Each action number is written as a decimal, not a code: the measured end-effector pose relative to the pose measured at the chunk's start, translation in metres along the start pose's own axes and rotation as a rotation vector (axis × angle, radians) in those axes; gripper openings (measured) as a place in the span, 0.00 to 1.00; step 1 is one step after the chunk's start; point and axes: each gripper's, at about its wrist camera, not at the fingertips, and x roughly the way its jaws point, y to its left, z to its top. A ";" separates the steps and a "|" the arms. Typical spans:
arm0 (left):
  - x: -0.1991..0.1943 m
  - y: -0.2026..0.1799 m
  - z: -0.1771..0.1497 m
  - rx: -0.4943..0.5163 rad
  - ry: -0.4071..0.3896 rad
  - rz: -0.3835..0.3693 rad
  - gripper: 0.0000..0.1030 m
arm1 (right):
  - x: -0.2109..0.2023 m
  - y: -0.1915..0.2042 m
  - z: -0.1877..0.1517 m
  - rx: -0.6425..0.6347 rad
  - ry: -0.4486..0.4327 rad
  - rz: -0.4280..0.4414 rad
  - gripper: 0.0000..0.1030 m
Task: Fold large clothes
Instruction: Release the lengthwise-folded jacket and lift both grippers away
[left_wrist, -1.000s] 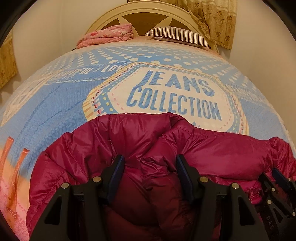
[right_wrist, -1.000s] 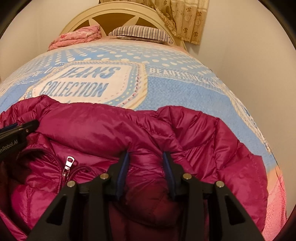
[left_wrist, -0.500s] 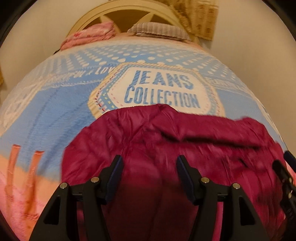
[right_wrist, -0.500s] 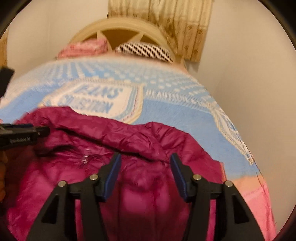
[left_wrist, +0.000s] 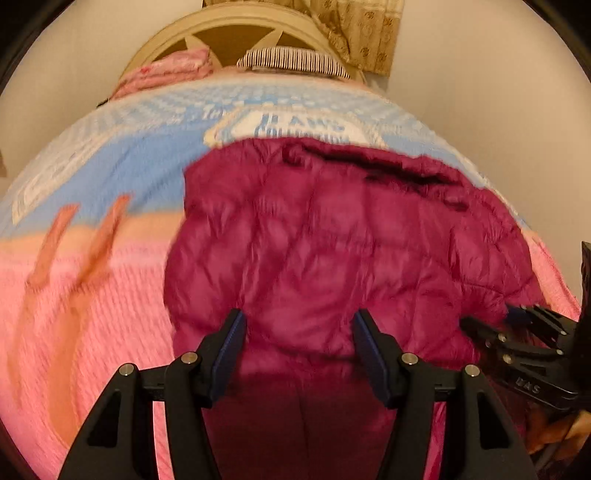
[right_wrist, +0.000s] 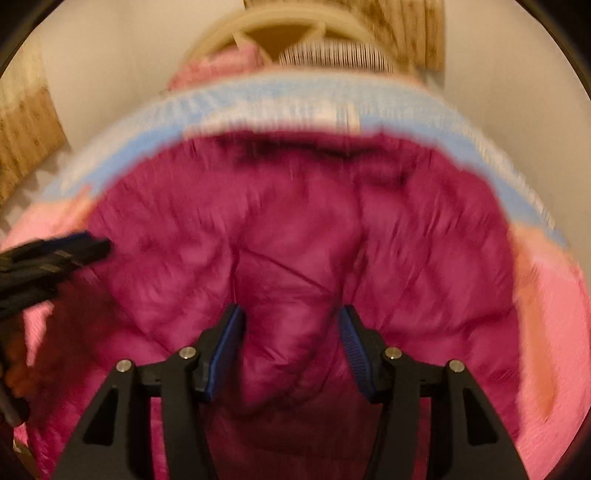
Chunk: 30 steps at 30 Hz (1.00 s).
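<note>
Jacket (left_wrist: 332, 251) beneath both hand-held grippers

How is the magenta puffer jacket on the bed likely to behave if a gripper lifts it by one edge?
The puffer jacket probably droops: it lies in soft folds. Its quilted, puffy panels suggest it is light for its bulk. The sheen hints at slippery fabric.
</note>
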 end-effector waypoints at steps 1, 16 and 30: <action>0.000 -0.003 -0.005 0.013 -0.003 0.019 0.60 | 0.003 -0.002 -0.003 0.008 -0.018 0.000 0.59; -0.086 0.063 -0.075 -0.108 -0.078 -0.067 0.60 | -0.102 0.001 -0.056 0.051 -0.172 -0.018 0.64; -0.106 0.086 -0.087 -0.069 -0.050 -0.072 0.60 | -0.184 -0.067 -0.112 0.111 -0.156 -0.135 0.66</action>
